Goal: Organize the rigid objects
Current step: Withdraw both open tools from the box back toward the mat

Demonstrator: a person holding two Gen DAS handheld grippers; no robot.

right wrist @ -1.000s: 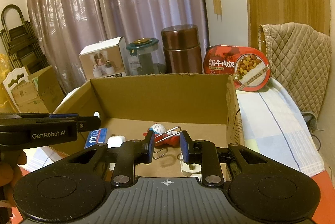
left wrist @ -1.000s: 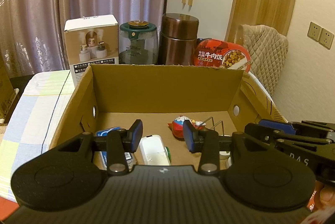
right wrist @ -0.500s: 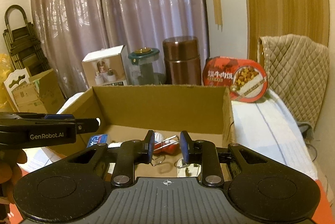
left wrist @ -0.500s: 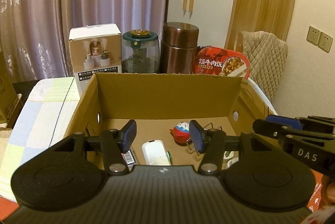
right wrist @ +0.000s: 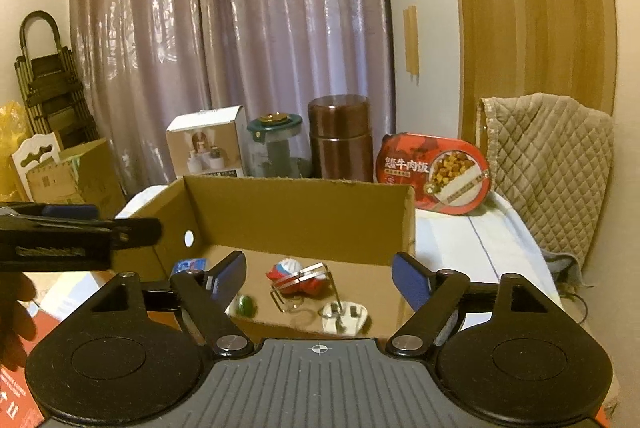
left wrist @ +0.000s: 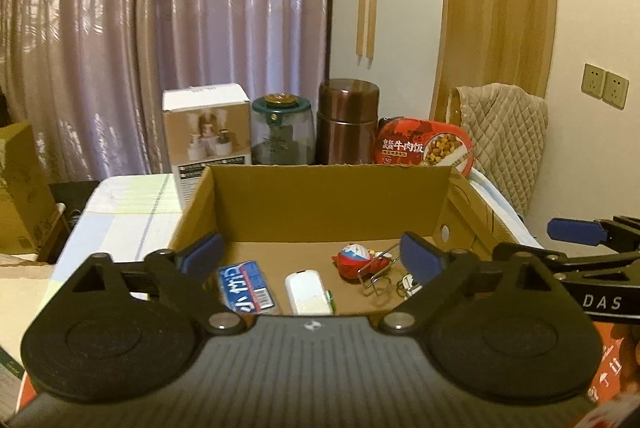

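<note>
Both my tools are spread wide with nothing in them, left tool (left wrist: 312, 258) and right tool (right wrist: 320, 274) hanging over the cardboard box (left wrist: 328, 196). Inside it, the red toy (left wrist: 354, 257) sits at about 1 o'clock from the white case (left wrist: 306, 286), blue pack (left wrist: 246, 286) at 9.

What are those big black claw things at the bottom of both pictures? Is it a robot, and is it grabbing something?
No robot: a person holds a grabber tool in each hand, each with a camera looking along its two fingers. One picture is from the left gripper, the other from the right gripper. Both have their jaws wide open and hold nothing. In front is a cardboard box holding a red and white toy, a white case, a blue packet, a wire rack and a white plug.
</note>
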